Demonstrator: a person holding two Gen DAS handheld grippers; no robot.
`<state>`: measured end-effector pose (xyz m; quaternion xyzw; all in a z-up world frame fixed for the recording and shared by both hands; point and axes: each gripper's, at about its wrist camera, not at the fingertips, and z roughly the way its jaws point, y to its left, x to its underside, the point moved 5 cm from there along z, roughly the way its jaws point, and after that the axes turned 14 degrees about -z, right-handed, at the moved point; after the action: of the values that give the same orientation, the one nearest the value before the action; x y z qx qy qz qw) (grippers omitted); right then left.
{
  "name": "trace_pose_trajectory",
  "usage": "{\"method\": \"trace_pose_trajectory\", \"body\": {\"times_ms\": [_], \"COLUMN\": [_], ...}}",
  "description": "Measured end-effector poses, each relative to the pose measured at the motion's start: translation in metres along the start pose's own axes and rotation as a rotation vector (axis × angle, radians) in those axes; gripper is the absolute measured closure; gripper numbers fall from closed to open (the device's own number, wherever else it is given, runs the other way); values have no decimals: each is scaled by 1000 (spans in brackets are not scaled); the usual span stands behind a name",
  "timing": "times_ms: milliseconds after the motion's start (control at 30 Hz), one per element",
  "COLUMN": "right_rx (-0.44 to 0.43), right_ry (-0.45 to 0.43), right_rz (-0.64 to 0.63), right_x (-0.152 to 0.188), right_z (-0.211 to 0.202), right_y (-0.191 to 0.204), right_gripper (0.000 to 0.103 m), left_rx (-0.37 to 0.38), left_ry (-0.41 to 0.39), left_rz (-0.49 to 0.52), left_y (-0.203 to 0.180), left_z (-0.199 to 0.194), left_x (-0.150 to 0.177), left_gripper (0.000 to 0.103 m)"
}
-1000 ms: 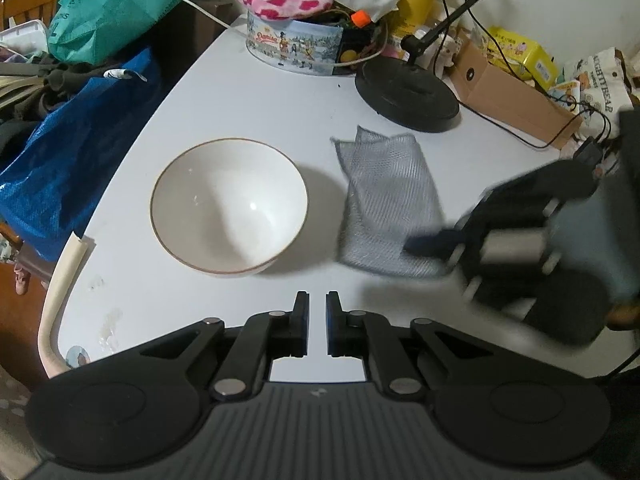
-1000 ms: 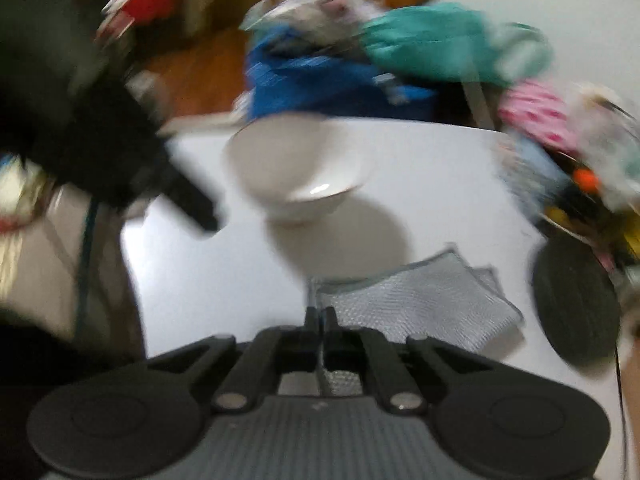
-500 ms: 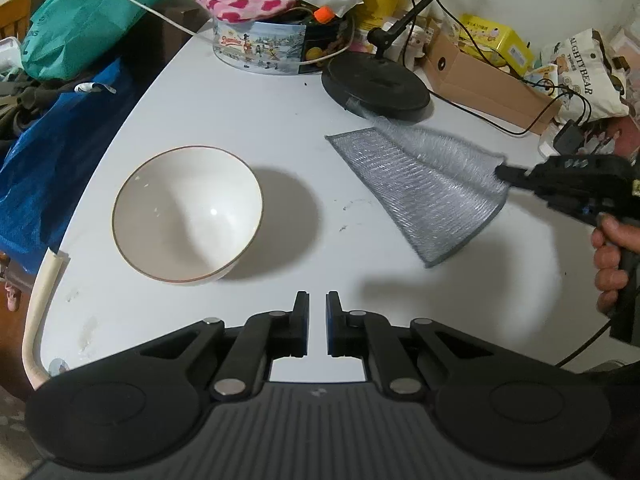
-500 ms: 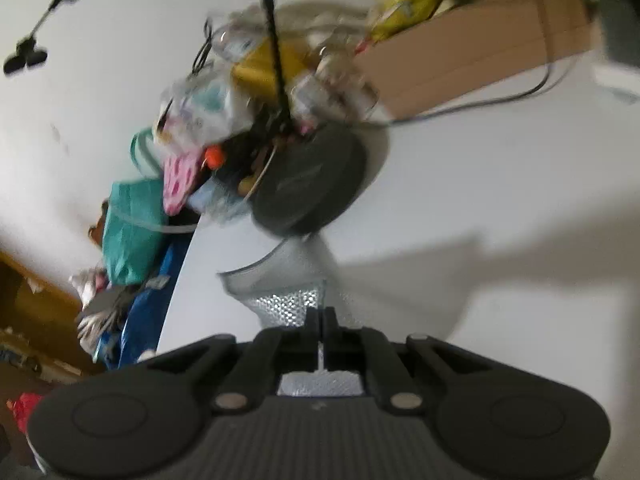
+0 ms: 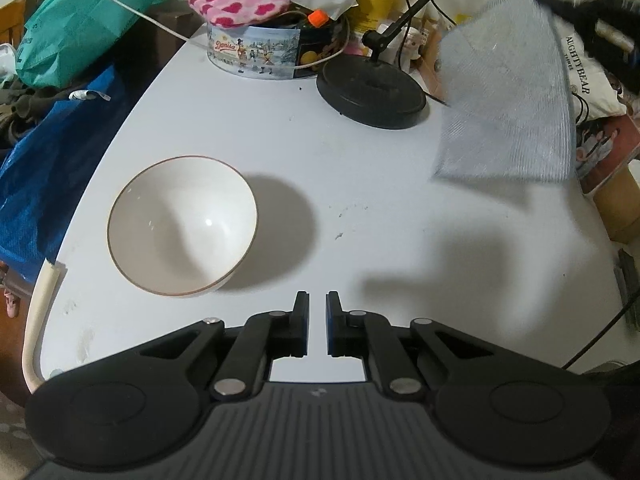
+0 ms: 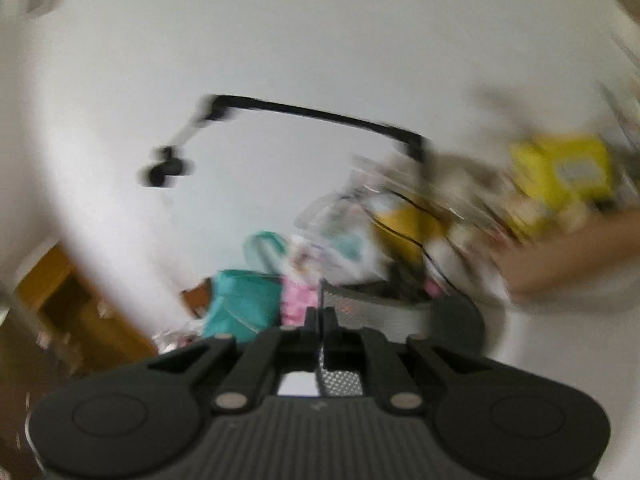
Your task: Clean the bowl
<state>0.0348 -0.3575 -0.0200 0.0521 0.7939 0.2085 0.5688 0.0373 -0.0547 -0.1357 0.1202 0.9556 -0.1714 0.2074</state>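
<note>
Surface: a white table point(image 5: 360, 168) with a smooth matte top and a rounded near-left corner; a few dark specks lie near its middle. A pale wall rises behind it, and wooden furniture shows at the far left.

Bowl point(image 5: 182, 226): round, glossy white ceramic with a thin brown rim. It stands upright on the table ahead and to the left of your left gripper point(image 5: 317, 328), well apart from the cloth.

Cloth point(image 5: 508, 92): grey mesh weave, roughly rectangular, blurred. It hangs in the air over the table's far right, casting a shadow on the top below. In your right wrist view its patterned weave runs between the fingers of your right gripper point(image 6: 321, 320), which are pressed together on it.

Left gripper: black, with blue pads; its fingers stand a narrow gap apart, with nothing between them, low over the near edge.

Back of table: a round printed biscuit tin point(image 5: 256, 54); a pink fabric piece with red hearts point(image 5: 236, 2) heaped on it; a black disc-shaped stand base point(image 5: 370, 94) with a thin arm rising from it.

Left of table: a teal bag point(image 5: 76, 20) and a blue woven plastic bag point(image 5: 44, 160).

Your right wrist view is heavily blurred.
</note>
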Motion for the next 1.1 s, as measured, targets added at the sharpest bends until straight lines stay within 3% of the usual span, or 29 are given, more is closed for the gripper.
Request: {"method": "trace_pose_trajectory", "body": {"times_ms": [67,167,333,467,633,667,700,733,900,967,1100], "right_rx": [-65,-186,-404,-493,-505,-502,-495,-483,-423,-359,-222], "right_ry": [55,189,513,654,761,769,768,765,714,704,716], "right_rz": [-144,-317,-579,-723,-729,-714,-707,-703,-621,-594,-558], "right_x": [-3,24,133,195,223,221,218,214,177,165,164], "right_z": [13,45,105,116,115,113,112,109,95,95,107], "right_y": [20,54,112,132,127,125,124,123,107,94,60], "right_gripper": [101,101,101,101,94,80,54,37,35,35,47], "left_rx": [-2,-5,-20,-35,-41,-40,-39,-39,-39,-42,-44], "left_ry": [4,7,6,2,2,2,0,-2,-13,-20,-32], "left_rz": [-4,-19,-48,-74,-87,-86,-85,-82,-78,-83,-99], "left_y": [1,3,11,20,27,27,26,26,24,25,25], "left_z": [1,0,-5,-7,-6,-5,-5,-4,-4,-5,-5], "left_x": [2,4,7,8,4,2,0,-2,-9,-12,-15], "left_gripper": [97,97,97,97,97,97,97,97,97,97,97]}}
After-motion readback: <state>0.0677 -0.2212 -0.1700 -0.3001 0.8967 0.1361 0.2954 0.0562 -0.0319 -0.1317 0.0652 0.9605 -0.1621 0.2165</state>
